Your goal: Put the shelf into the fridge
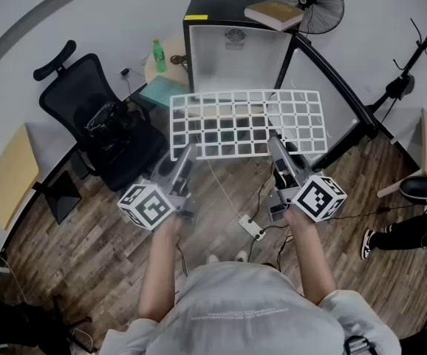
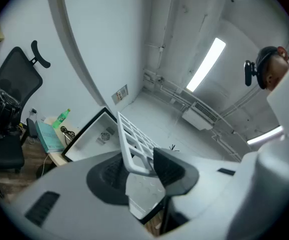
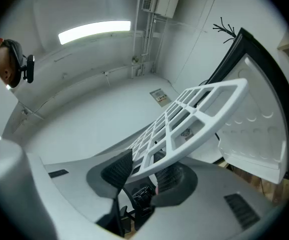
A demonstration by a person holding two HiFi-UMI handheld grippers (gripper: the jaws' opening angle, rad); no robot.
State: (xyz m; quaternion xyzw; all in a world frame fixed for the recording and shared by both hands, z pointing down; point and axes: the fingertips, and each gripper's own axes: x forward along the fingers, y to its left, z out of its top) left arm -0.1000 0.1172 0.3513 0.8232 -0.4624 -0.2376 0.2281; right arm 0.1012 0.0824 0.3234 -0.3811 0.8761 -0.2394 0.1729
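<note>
Hanging before the open fridge (image 1: 236, 58), the shelf (image 1: 228, 151) is gripped at its near edge by the left hand-held gripper (image 1: 187, 155) and the right hand-held gripper (image 1: 275, 145).

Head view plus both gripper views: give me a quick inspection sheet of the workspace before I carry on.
Surface: wooden floor.
Job's things: white grid shelf held in the air in front of the open fridge; its door stands swung out to the right.
Clutter: book on top of the fridge; green bottle to the fridge's left.
Grippers: left gripper and right gripper each have their fingers shut on the shelf's near edge.
Cables: power strip with leads on the floor, below the shelf.
Surroundings: office chair at left, fan behind the fridge, coat rack at right.
</note>
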